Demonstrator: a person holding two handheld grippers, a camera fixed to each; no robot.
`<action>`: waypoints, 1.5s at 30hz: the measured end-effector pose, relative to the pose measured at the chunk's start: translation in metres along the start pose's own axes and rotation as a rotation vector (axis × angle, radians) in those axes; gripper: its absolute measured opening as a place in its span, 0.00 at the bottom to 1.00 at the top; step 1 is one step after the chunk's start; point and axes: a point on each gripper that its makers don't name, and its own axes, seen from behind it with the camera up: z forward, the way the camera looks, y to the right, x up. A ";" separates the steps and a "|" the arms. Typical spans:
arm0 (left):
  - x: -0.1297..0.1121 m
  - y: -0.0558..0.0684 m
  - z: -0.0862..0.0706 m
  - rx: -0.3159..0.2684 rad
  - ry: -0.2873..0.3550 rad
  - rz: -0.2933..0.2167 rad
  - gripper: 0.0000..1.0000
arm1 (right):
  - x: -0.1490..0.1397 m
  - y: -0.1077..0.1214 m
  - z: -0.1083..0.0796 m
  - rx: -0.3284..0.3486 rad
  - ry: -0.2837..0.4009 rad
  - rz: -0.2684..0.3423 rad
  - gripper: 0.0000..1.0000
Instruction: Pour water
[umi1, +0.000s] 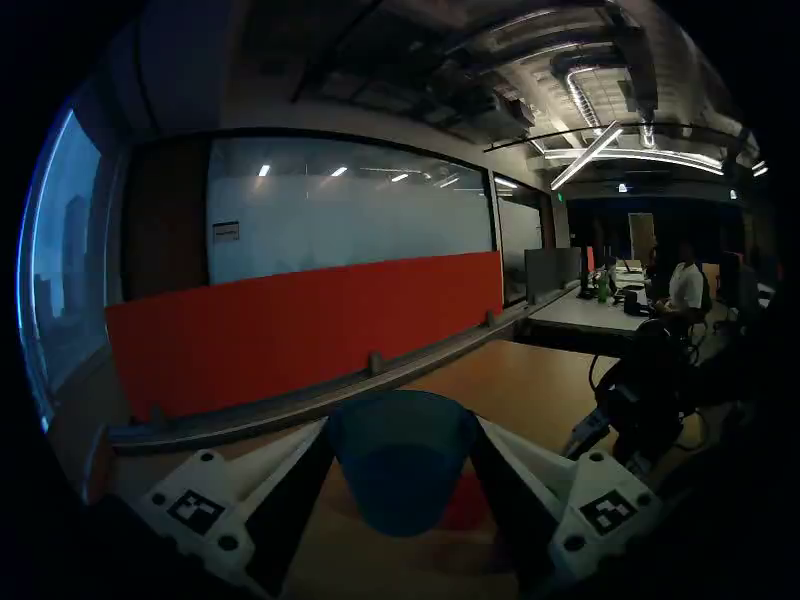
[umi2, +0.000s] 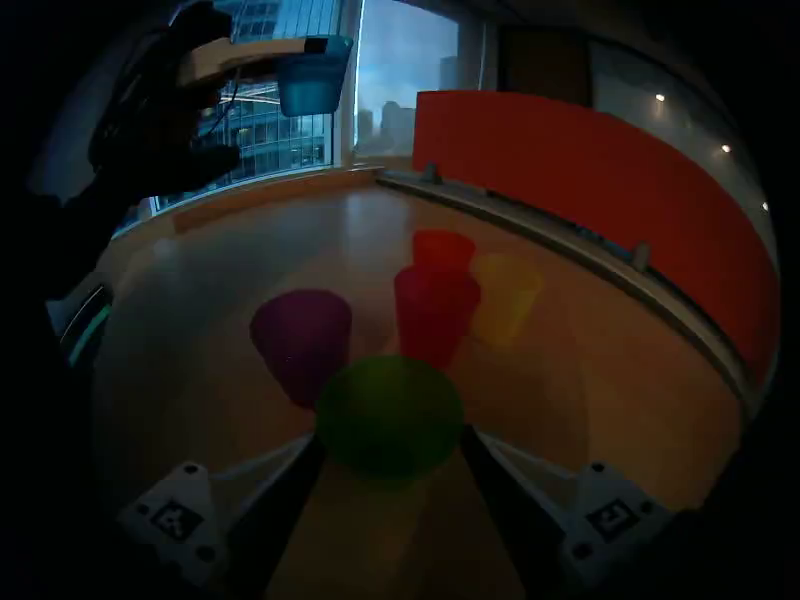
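Observation:
In the left gripper view my left gripper (umi1: 402, 470) is shut on a blue cup (umi1: 403, 470), held upright well above the wooden table (umi1: 520, 385). A bit of a red cup (umi1: 466, 503) peeks out behind it. In the right gripper view my right gripper (umi2: 390, 425) is shut on a green cup (umi2: 390, 415) just over the table. Beyond it stand a purple cup (umi2: 302, 342), a red cup (umi2: 435, 312), a second red cup (umi2: 443, 248) and a yellow cup (umi2: 506, 295). The left gripper (umi2: 300, 55) with the blue cup (umi2: 312, 75) hangs high at top left.
An orange divider panel (umi1: 310, 325) with a rail runs along the table's far edge. Windows (umi2: 270, 110) line one side. A person sits at a farther desk (umi1: 590, 310). The other gripper and the hand holding it (umi1: 640, 395) are dark at the right.

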 end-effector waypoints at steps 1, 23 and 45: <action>-0.001 0.000 0.000 0.000 -0.001 -0.001 0.88 | 0.001 0.000 0.001 0.002 0.002 0.000 1.00; -0.004 -0.005 -0.004 0.011 -0.006 -0.012 0.88 | 0.015 -0.004 0.003 0.011 0.054 0.007 0.91; 0.004 0.008 -0.009 0.000 0.014 -0.050 0.88 | 0.096 -0.004 -0.056 -0.026 0.257 0.023 0.91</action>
